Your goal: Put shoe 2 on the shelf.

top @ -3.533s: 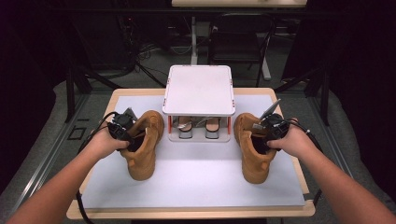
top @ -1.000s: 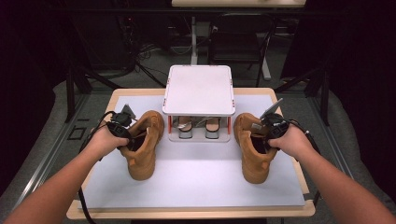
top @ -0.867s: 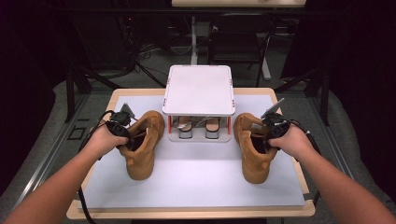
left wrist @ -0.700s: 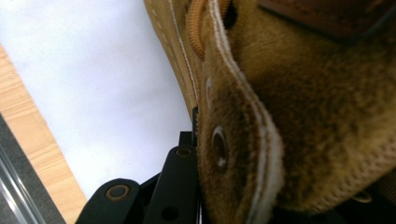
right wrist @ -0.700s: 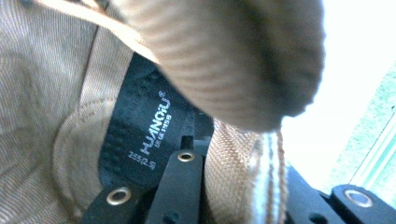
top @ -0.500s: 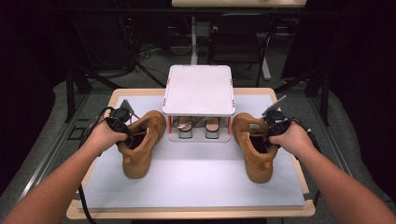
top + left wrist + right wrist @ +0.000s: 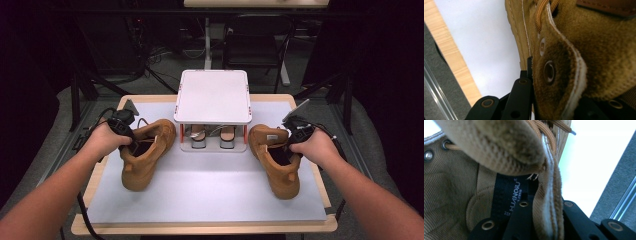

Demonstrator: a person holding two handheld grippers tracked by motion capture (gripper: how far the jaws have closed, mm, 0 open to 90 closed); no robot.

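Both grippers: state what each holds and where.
Left gripper grips left boot by its collar edge; right gripper grips right boot likewise.

Two tan boots (image 7: 146, 152) (image 7: 276, 157) sit on one table (image 7: 200, 227). One white rack (image 7: 213, 96) holds two more shoes (image 7: 199, 136) (image 7: 228, 135). Two grippers (image 7: 121, 127) (image 7: 298, 132)

The high view looks forward and down over the whole worktop (image 7: 200, 200). Each gripper view sits very close against a boot collar, sharing that boot with the high view: left boot (image 7: 584, 62), right boot (image 7: 499, 147).
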